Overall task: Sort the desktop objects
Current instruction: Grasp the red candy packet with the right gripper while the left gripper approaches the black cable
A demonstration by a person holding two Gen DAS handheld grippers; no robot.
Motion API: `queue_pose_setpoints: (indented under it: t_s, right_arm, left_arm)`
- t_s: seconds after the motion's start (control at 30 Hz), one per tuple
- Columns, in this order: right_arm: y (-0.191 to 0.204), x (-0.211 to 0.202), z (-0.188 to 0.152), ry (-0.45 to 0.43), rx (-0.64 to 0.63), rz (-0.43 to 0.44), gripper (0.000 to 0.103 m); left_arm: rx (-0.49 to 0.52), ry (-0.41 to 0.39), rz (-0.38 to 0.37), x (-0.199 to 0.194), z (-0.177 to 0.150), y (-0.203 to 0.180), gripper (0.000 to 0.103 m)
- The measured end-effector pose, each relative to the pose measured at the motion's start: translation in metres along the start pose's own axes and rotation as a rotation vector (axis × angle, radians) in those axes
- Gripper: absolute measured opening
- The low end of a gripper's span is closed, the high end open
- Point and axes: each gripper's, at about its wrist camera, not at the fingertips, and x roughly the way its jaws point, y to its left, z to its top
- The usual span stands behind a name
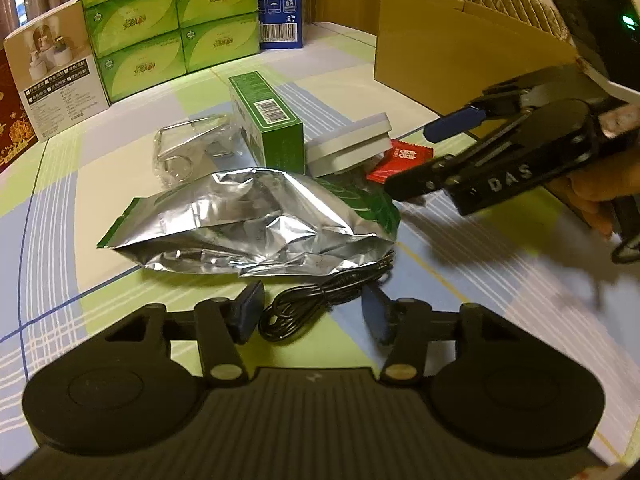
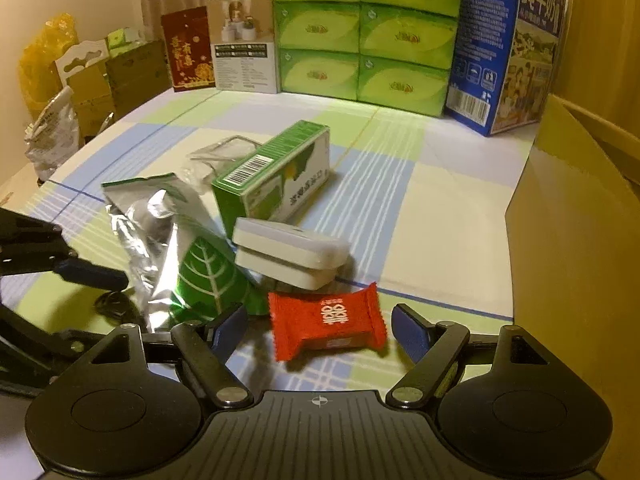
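A coiled black cable (image 1: 296, 312) lies on the checked tablecloth between the fingers of my left gripper (image 1: 312, 312). The pads flank it and are open, with cloth showing beside the right pad. A red candy packet (image 2: 328, 326) lies flat between the pads of my right gripper (image 2: 320, 332). Thin gaps show on both sides, so it is open. In the left wrist view the right gripper (image 1: 408, 162) hovers over the red packet (image 1: 404, 156). A crumpled silver foil bag (image 1: 248, 224) lies just beyond the cable.
A green box (image 2: 276, 176), a white flat case (image 2: 288, 252) and a clear plastic bag (image 1: 188, 148) crowd behind the foil bag. An open cardboard box (image 2: 576, 240) stands at the right. Stacked green tissue packs (image 2: 364, 28) and a blue carton (image 2: 504, 48) line the back.
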Motion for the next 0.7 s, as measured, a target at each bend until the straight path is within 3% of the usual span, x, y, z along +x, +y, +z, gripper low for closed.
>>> queue_pose_setpoints:
  t_s: [0.03, 0.1, 0.23, 0.3, 0.33, 0.43, 0.7]
  right_arm:
    - [-0.001, 0.001, 0.000, 0.003, 0.001, 0.000, 0.077]
    - [-0.002, 0.004, 0.000, 0.013, -0.001, 0.007, 0.077]
    - [-0.004, 0.011, -0.003, 0.035, 0.023, 0.029, 0.076]
    - [-0.004, 0.010, -0.004, 0.034, 0.028, 0.031, 0.067]
    - [-0.003, 0.009, -0.003, 0.032, 0.027, 0.025, 0.057]
    - [-0.003, 0.005, -0.005, 0.036, 0.052, 0.037, 0.047]
    - [0.015, -0.027, -0.020, 0.052, 0.047, 0.040, 0.043]
  left_arm:
    - [0.004, 0.005, 0.003, 0.000, 0.000, 0.000, 0.034]
    - [0.011, 0.015, 0.017, -0.001, 0.000, -0.002, 0.029]
    - [-0.024, 0.034, 0.035, -0.005, -0.002, -0.001, 0.029]
    - [-0.041, 0.043, 0.049, -0.007, -0.003, -0.002, 0.028]
    - [-0.048, 0.045, 0.055, -0.009, -0.004, -0.002, 0.028]
    - [-0.064, 0.052, 0.070, -0.013, -0.008, -0.006, 0.028]
    - [-0.155, 0.080, 0.112, -0.030, -0.021, -0.016, 0.028]
